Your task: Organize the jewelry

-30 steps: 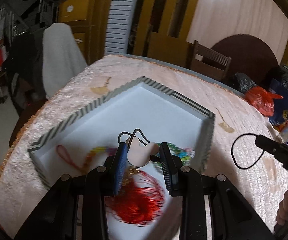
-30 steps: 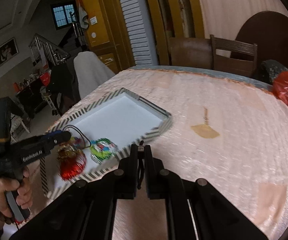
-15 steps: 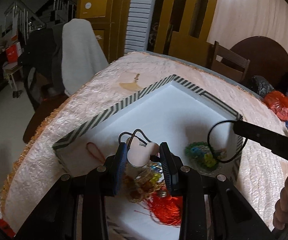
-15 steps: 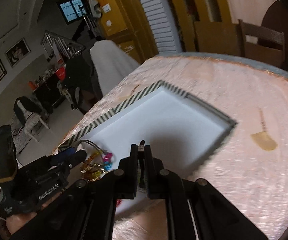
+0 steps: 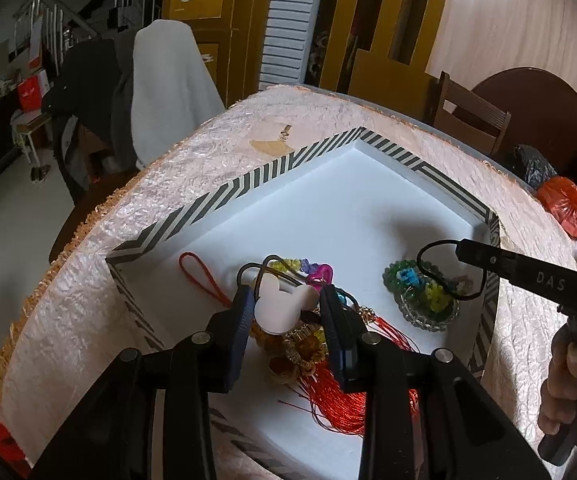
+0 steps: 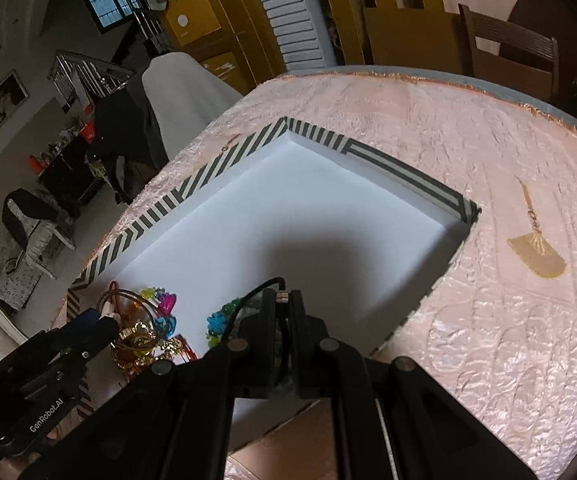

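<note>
Over the near end of the striped tray [image 5: 224, 200] hangs the left gripper [image 5: 286, 312], its jaws closed down on a pale, mouse-eared charm [image 5: 280, 306] with a thin wire loop [image 5: 256, 270] rising from it. The blue pads press on the charm from both sides, so that piece is off the tray floor and firmly held. Just beneath it, on the white floor of the tray, lies a heap of gold ornaments [image 5: 300, 352] with a red tassel [image 5: 348, 404] fanning out toward the near edge, and a red cord loop [image 5: 204, 280] trailing off to the left. A string of coloured beads [image 5: 312, 270] peeks out just beyond the charm.

Now to the right side of the tray: the right gripper [image 5: 462, 254] comes in from the right, jaws fully closed on a thin black cord loop [image 5: 440, 272] that dangles over a green beaded bracelet [image 5: 424, 292] lying near the tray's right wall. A hand [image 5: 568, 380] grips the handle at the far right edge of the left wrist view.

From the right wrist camera, the right gripper [image 6: 282, 298] shows its fingers pinched tight together with the black cord [image 6: 248, 300] curling out to the left. The far half of the tray [image 6: 320, 136] is bare white. On the pink tablecloth [image 6: 488, 320] to the right, well apart from the tray, lies a gold fan-shaped pendant [image 6: 536, 252].
</note>
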Available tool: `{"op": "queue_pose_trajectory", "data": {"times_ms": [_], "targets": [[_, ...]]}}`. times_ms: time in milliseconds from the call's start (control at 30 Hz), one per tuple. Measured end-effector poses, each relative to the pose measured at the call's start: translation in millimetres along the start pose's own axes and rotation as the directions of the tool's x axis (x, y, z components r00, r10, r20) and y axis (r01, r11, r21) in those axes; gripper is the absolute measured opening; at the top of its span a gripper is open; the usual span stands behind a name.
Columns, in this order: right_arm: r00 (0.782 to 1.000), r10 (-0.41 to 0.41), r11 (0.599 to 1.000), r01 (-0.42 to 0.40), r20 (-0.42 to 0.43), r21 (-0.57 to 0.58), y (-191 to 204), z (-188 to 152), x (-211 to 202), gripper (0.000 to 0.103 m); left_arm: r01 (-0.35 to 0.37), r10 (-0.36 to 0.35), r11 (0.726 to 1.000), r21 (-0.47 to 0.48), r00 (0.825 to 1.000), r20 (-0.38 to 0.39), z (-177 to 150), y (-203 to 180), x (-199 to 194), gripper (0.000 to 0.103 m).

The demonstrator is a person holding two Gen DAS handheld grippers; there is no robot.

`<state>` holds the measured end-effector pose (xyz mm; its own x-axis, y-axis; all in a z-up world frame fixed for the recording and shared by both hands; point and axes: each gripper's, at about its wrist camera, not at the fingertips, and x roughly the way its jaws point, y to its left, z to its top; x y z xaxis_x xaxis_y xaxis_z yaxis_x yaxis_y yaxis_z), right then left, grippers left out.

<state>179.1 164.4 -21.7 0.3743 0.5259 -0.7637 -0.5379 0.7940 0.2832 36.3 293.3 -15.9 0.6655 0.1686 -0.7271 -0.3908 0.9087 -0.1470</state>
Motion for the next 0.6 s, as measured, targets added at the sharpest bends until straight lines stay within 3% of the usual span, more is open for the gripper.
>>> {"op": "queue_pose_trajectory", "data": {"times_ms": [200,333,600], "targets": [[0.999,0.012,0.999,-0.014,0.043,0.045,-14,6,-17,0.021,-0.012,0.012,1.0,-0.004,1.0,-0.015,2,1,0,0.021],[0.998,0.018,0.998,-0.022,0.066,0.067,-21,9,-29,0.022,0.001,-0.001,1.0,0.007,1.0,-0.013,1,-3,-4,0.034],[0.999,0.0,1.0,0.0,0.041,-0.013,-12,-12,-47,0.025,-0.038,0.038,0.999,0.015,0.999,-0.01,-4,-10,-19,0.036]]}}
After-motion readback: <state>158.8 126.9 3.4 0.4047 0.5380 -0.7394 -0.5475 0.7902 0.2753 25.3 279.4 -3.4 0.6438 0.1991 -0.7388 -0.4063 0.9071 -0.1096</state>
